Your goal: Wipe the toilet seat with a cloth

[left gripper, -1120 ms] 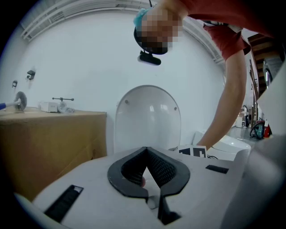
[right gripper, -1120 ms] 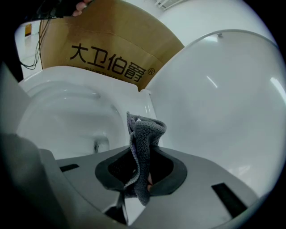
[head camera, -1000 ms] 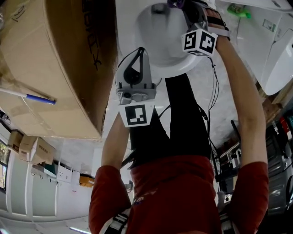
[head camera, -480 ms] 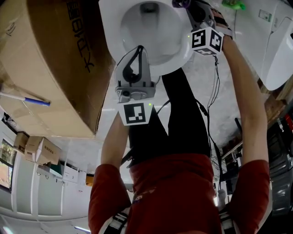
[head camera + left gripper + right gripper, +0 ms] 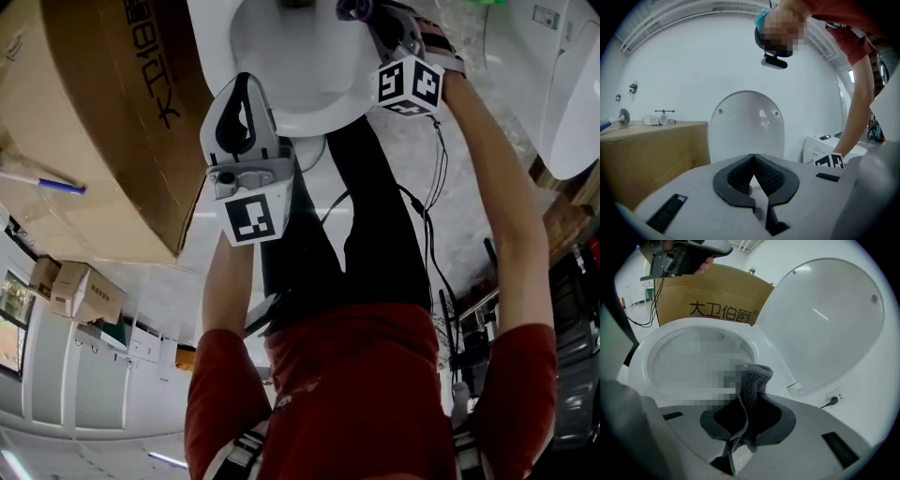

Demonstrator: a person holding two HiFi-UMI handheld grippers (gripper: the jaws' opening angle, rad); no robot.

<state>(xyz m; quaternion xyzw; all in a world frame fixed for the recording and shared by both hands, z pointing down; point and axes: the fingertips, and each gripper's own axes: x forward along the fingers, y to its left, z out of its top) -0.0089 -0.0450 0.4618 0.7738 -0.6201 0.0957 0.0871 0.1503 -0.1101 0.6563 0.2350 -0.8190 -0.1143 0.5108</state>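
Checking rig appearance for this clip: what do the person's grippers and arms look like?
The left gripper and right gripper have pale grey shells, black ribbed pads and a cube with black-and-white square markers. A thin black cable runs from the right one. The sleeves are short and red.

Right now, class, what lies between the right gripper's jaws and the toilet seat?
Only the grey cloth, clamped in the right gripper and sticking out toward the toilet seat, as the right gripper view shows. Contact cannot be told.

Pale floor: white toilet w/ big cardboard box just beside.
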